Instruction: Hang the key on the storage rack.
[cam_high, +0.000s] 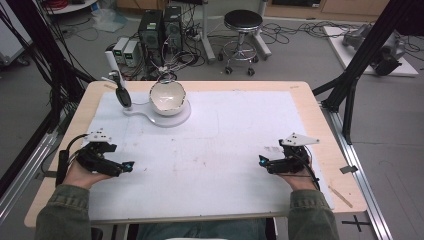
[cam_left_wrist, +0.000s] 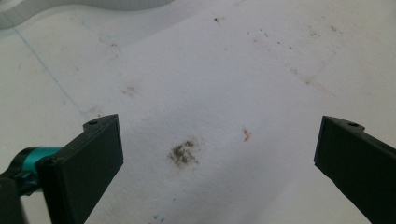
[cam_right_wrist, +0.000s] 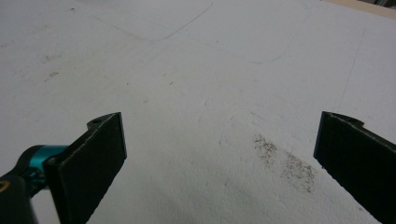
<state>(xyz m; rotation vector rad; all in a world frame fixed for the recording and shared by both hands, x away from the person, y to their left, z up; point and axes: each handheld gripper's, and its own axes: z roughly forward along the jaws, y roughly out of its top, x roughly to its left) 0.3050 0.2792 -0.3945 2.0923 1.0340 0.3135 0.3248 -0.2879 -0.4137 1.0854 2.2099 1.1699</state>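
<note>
We hold the left gripper (cam_high: 127, 166) and right gripper (cam_high: 262, 161) low over the white mat (cam_high: 220, 145), well apart, both with jaws spread wide and gripping nothing. The white bowl (cam_high: 167, 97) sits on its stand at the mat's far left.

Mat (cam_high: 215, 150) open between grippers; bowl (cam_high: 167, 97) far-left.

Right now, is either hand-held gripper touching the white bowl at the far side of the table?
No: the white bowl sits far off, while the left hand-held gripper and right hand-held gripper rest near the table's front edge.
</note>
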